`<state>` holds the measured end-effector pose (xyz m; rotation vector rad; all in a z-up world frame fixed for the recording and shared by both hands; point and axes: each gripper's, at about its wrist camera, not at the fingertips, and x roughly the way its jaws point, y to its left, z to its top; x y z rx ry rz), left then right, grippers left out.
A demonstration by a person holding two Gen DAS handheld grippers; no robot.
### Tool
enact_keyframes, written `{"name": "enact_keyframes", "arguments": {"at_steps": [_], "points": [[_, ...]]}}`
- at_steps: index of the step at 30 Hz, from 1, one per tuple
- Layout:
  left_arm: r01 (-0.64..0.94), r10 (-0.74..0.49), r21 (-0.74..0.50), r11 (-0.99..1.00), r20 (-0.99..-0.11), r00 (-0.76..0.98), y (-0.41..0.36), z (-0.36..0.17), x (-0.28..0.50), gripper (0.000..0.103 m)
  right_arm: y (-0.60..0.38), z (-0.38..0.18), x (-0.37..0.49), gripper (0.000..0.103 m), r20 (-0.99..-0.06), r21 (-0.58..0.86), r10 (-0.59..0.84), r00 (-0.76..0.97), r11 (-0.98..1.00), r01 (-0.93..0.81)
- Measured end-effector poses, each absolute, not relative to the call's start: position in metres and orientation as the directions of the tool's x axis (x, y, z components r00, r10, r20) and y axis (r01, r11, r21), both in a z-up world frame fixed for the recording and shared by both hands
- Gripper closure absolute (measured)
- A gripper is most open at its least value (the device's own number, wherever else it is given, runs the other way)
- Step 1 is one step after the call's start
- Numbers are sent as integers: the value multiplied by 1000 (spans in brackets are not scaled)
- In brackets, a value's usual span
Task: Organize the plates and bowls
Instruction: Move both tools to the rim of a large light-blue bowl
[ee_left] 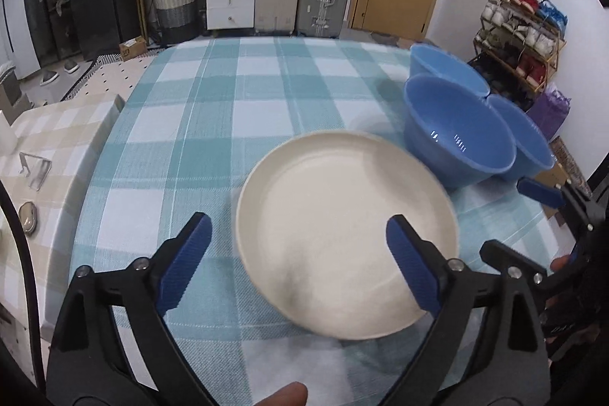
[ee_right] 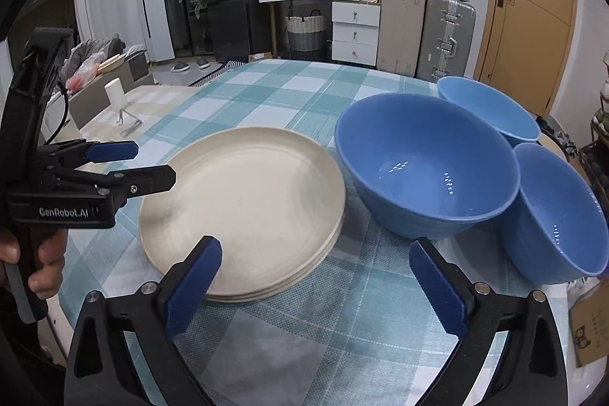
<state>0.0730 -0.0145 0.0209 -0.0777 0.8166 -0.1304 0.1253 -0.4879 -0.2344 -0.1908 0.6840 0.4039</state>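
Stacking Done: Cream Plates Beside Three Blue Bowls

Resting on the checked teal-and-white cloth of the worktop (ee_right: 266,78), a stack of cream plates (ee_right: 243,208) sits at about 10 o'clock from the right gripper (ee_right: 318,282). The plates are round, matte and shallow-rimmed; in the right wrist view at least three edges show, layered one on another at the near side. In the left wrist view the top plate (ee_left: 342,215) looks slightly blurred.

Three blue bowls stand to the right of the stack. The largest bowl (ee_right: 426,166) is deep and glossy, with small light reflections inside, and lies just beside the plates at 12 o'clock from the right gripper. A smaller bowl (ee_right: 487,109) sits behind it at 1 o'clock, and a third bowl (ee_right: 559,215) stands at 2 o'clock, tilted and leaning against the largest one.

Both pairs of jaws stand wide apart with nothing between them. The left gripper (ee_left: 298,265) hangs over the near edge of the stack; a hand (ee_right: 38,253) grips its handle.
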Motion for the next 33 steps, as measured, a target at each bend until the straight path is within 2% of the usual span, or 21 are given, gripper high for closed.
{"name": "enact_keyframes", "arguments": {"at_steps": [1,7,18,25,33], "points": [[95,-156,-125,988,-706,691,-18,27,74,1,-492,-230,123,1,-637,-46,291,714,910,-412],[150,-190,-118,982,-659,728,-41,66,85,1,-524,-198,121,1,-586,-55,245,773,939,-339],[228,-238,-94,969,-603,762,-82,124,106,1,-598,-142,147,1,-544,44,187,818,980,-195],[263,-264,-92,960,-608,748,-107,139,134,1,-639,-112,164,1,-535,70,143,832,990,-125],[279,-294,-127,952,-635,715,-134,131,175,1,-669,-99,191,1,-542,72,120,832,993,-96]]}}
